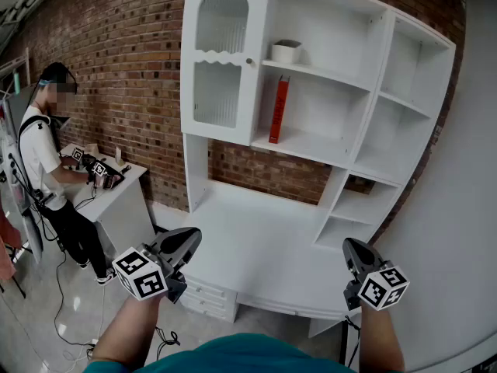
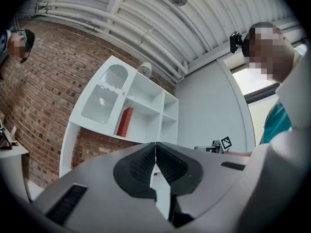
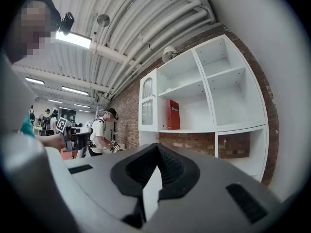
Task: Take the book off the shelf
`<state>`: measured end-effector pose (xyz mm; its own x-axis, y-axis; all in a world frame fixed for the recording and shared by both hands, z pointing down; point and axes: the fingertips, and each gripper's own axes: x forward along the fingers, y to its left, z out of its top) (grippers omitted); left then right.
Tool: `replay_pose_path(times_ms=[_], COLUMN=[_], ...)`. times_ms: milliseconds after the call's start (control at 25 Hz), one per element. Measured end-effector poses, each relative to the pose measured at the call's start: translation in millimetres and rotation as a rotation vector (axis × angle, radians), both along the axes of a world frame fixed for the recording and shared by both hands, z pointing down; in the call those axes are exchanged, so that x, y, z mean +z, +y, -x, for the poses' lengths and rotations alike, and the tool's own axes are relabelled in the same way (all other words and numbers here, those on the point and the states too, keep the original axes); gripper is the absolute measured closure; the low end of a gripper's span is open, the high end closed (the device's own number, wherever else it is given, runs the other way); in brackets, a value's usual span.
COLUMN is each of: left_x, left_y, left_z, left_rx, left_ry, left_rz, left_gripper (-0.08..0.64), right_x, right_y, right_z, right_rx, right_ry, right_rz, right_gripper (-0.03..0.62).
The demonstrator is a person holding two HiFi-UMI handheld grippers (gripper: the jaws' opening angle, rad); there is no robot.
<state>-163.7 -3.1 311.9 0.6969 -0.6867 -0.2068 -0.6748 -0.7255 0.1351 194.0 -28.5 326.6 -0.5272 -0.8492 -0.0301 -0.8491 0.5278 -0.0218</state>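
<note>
Book (image 1: 278, 109): is stood upright on the white shelf (image 1: 318, 148).
Left hand-held gripper (image 1: 183, 243): jaws are pressed together, empty.
Right hand-held gripper (image 1: 356, 252): jaws are pressed together, empty.

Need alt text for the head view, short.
A red book stands upright on a middle shelf of a white shelf unit against a brick wall. Below, the left claw and right claw are held low, both shut and empty.
</note>
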Motion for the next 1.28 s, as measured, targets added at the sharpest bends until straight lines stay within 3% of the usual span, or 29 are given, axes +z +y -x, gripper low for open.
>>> replay_pose_path(times_ms=[560,920,1280], left_x=[1,-3,-4], left_y=[16,29,25], left_z=[-36,-71,-102], left_rx=[-0.037,-0.07,-0.061], left_ry=[0.014,0.01,0.003], left_rz=[-0.01,-0.002,0.006], left_gripper=[0.544,0.544,0.543], right_x=[-11,-27,-33], right_y=[-1,0,-9], right_z=[-30,-47,-55], right_rx=[-0.027,-0.093,-0.126], right_ry=[-0.025,-0.016,-0.012], right_rz=[-0.01,-0.026,-0.043], right_gripper=[0.571,0.566,0.566])
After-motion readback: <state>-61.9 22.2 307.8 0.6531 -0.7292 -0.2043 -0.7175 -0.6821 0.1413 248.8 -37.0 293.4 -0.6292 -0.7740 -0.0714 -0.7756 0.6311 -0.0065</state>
